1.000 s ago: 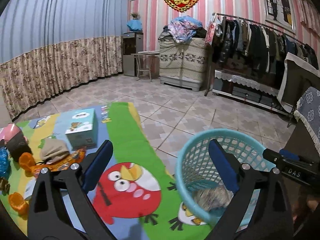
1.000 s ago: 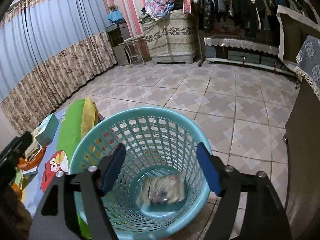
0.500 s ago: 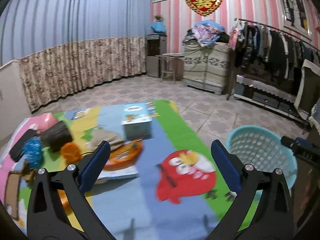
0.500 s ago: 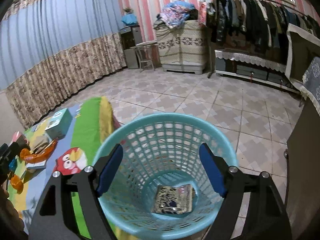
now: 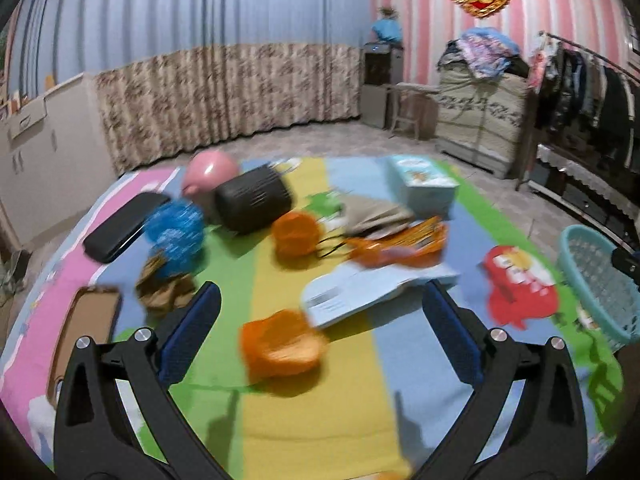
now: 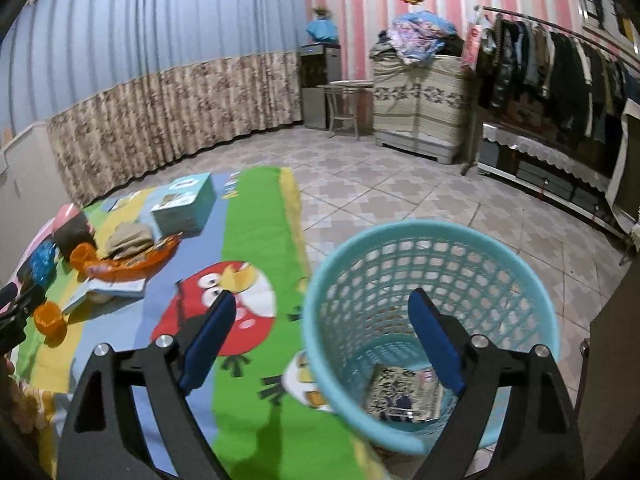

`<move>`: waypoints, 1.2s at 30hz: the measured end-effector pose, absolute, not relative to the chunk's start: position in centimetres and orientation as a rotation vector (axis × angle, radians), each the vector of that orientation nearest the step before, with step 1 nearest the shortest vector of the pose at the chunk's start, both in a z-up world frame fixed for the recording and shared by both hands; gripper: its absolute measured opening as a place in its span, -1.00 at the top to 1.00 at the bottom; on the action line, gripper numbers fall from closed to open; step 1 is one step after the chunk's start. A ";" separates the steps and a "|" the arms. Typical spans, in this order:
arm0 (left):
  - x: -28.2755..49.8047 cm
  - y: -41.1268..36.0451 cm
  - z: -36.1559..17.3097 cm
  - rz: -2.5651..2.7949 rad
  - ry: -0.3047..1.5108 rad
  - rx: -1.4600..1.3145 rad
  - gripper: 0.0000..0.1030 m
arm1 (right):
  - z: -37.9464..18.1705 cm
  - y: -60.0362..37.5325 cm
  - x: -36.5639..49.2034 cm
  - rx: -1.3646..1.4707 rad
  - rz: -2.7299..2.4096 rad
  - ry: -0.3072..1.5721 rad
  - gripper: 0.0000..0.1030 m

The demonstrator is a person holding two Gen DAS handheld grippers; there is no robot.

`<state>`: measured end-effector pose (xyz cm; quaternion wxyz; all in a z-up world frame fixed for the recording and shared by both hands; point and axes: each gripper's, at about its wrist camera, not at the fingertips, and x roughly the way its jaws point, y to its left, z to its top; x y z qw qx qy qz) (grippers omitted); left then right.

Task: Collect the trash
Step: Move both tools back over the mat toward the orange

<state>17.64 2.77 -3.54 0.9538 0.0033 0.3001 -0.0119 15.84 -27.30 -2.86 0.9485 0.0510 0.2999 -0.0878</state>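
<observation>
Both grippers gape wide, holding nothing. The left gripper (image 5: 318, 328) hangs above an orange wrapper (image 5: 282, 346) on the play mat (image 5: 312, 420). The right gripper (image 6: 320, 340) hangs at the teal basket (image 6: 434, 236), one packet (image 6: 402, 394) inside.

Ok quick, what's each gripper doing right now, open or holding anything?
Left gripper: open, holding nothing, above the play mat.
Right gripper: open, holding nothing, by the blue basket.

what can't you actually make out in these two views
- Left wrist view: motion blur smears the orange crumpled piece between the open left gripper fingers; what it is cannot be told.
- Same view: the blue basket is cut off at the right edge, so its contents are hidden.
- Right wrist view: the packet in the basket is partly behind the open right gripper finger; its print is unreadable.
- Same view: small items at the mat's far left are too small.
</observation>
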 end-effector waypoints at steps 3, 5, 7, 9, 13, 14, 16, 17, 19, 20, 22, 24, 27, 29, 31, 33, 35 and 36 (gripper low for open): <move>17.8 4.9 -4.3 -0.024 0.649 -0.012 -0.89 | -3.3 -25.8 16.1 0.080 -0.162 0.628 -0.67; 17.8 5.6 -4.5 -0.017 0.661 -0.004 -0.89 | -3.7 -24.9 16.2 0.057 -0.151 0.642 -0.67; 17.8 6.5 -4.7 -0.020 0.682 0.004 -0.88 | -4.0 -24.2 16.4 0.033 -0.144 0.654 -0.67; 17.7 7.5 -4.9 -0.015 0.695 0.022 -0.88 | -4.0 -23.6 16.5 0.018 -0.135 0.658 -0.68; 17.0 8.9 -5.1 0.013 0.711 0.058 -0.82 | -4.1 -23.0 16.7 0.001 -0.127 0.664 -0.67; 17.1 9.3 -5.2 0.015 0.720 0.057 -0.81 | -4.1 -23.1 16.7 0.004 -0.127 0.665 -0.67; 17.1 9.8 -5.5 0.020 0.734 0.059 -0.74 | -4.2 -23.2 16.7 0.010 -0.126 0.668 -0.67; 17.3 9.9 -5.8 0.025 0.747 0.063 -0.73 | -4.3 -23.2 16.7 0.014 -0.127 0.670 -0.67; 17.9 9.7 -6.1 0.022 0.772 0.065 -0.70 | -4.4 -23.5 17.0 0.022 -0.128 0.675 -0.67; 18.1 9.5 -6.2 0.014 0.780 0.074 -0.70 | -4.4 -23.5 17.0 0.024 -0.128 0.676 -0.68; 18.0 9.2 -6.3 -0.002 0.776 0.092 -0.68 | -4.5 -23.5 17.0 0.023 -0.130 0.677 -0.67; 17.7 8.5 -6.1 -0.029 0.760 0.109 -0.68 | -4.5 -23.5 17.0 0.023 -0.129 0.677 -0.67; 18.2 7.6 -6.3 -0.058 0.762 0.128 -0.69 | -4.5 -23.5 16.9 0.026 -0.127 0.678 -0.67; 18.7 7.4 -6.3 -0.075 0.769 0.113 -0.68 | -4.5 -23.5 16.9 0.023 -0.127 0.678 -0.67; 19.4 7.1 -6.2 -0.093 0.777 0.097 -0.68 | -4.4 -23.5 17.0 0.023 -0.128 0.677 -0.67; 19.8 6.7 -6.3 -0.104 0.783 0.102 -0.68 | -4.5 -23.6 17.0 0.024 -0.129 0.678 -0.67; 20.0 6.2 -6.3 -0.127 0.789 0.114 -0.67 | -4.5 -23.5 17.0 0.030 -0.130 0.678 -0.67; 20.0 5.9 -6.4 -0.143 0.792 0.121 -0.66 | -4.6 -23.5 17.1 0.033 -0.130 0.678 -0.67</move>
